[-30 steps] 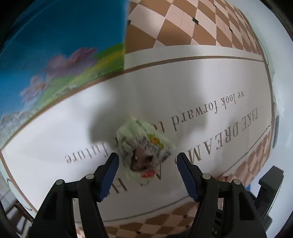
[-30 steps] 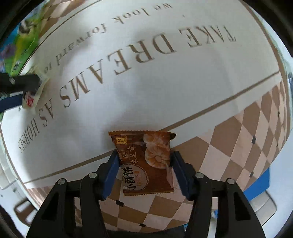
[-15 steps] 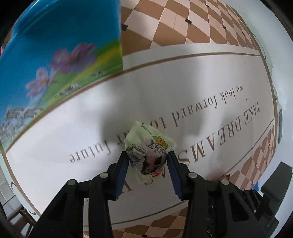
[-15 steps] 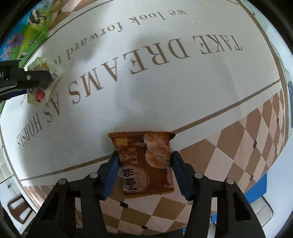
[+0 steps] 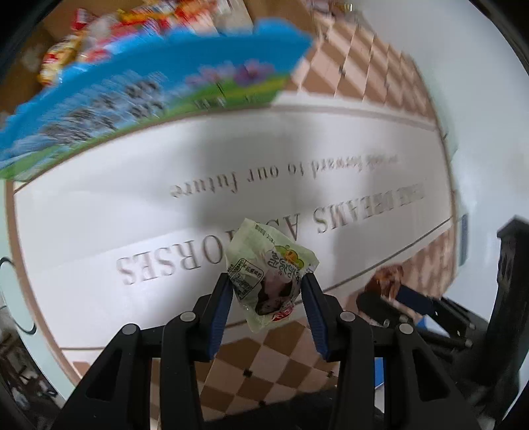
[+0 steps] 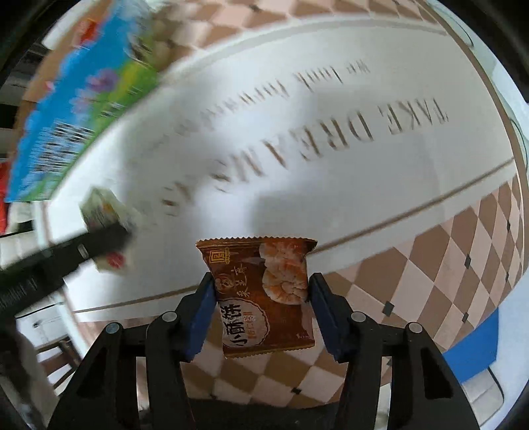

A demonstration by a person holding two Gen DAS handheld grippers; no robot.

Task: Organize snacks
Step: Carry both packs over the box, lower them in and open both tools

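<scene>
Left gripper (image 5: 268, 284): clamped on the green packet (image 5: 269, 274), pads pressing both of its sides, packet lifted clear of the tablecloth (image 5: 132, 211).
Green packet: crumpled, long axis running forward and away from the jaws, top corner poking toward the printed lettering.
Right gripper (image 6: 261, 291): clenched on the brown biscuit packet (image 6: 261, 291), held upright-flat between the pads, serrated top edge farthest out.
Brown packet's axis: straight along the fingers, so it would go in end-first.
Between the two: in the right wrist view the left gripper and its green packet (image 6: 105, 215) sit out to the left, a bit farther forward.
Farther out: the blue box (image 5: 139, 86), its printed wall facing both cameras, up and left of both packets.
Beyond its rim: more snacks (image 5: 99, 29) already piled inside, blurred.
Nearer hand: the left one, I'd judge; the box looms larger in its view.
Next move, my call: lift over the rim, left first, then release.
</scene>
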